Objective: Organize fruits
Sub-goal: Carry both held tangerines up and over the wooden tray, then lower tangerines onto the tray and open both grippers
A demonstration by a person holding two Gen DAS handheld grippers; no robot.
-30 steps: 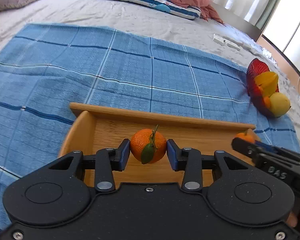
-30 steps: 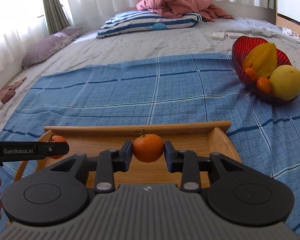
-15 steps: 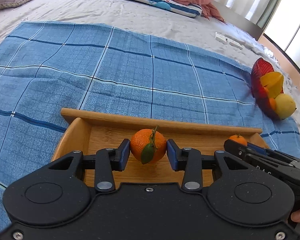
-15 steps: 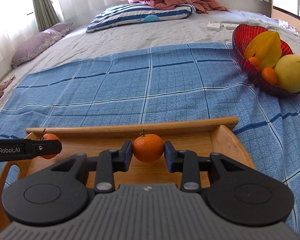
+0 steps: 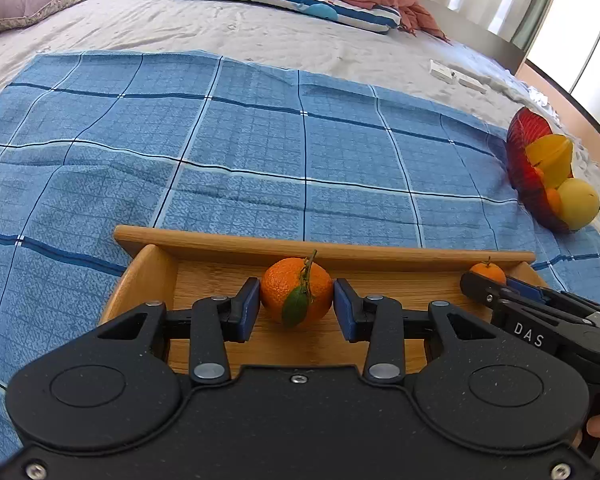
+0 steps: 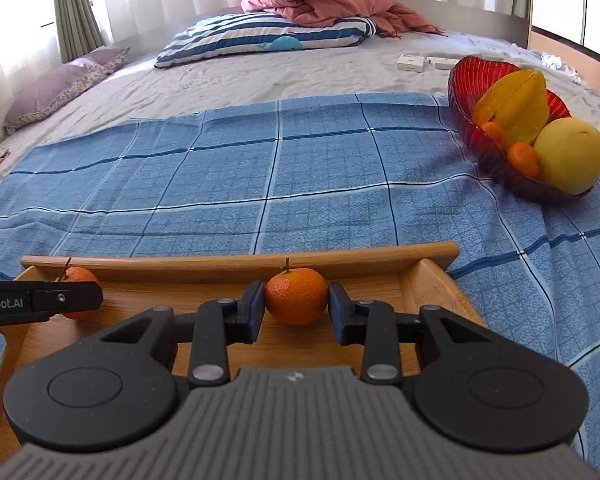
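Note:
My left gripper is shut on a tangerine with a stem and green leaf, held over the wooden tray. My right gripper is shut on a second tangerine, over the right half of the same tray. The right gripper also shows in the left wrist view with its tangerine. The left gripper's finger and its tangerine show at the left of the right wrist view. The tray lies on a blue checked cloth.
A red glass bowl with a starfruit, a yellow fruit and small oranges stands at the cloth's right edge; it also shows in the left wrist view. Pillows, a pink blanket and white boxes lie on the bed behind.
Both grippers, each with its tangerine, have come down and forward over the tray. The grips have not changed.

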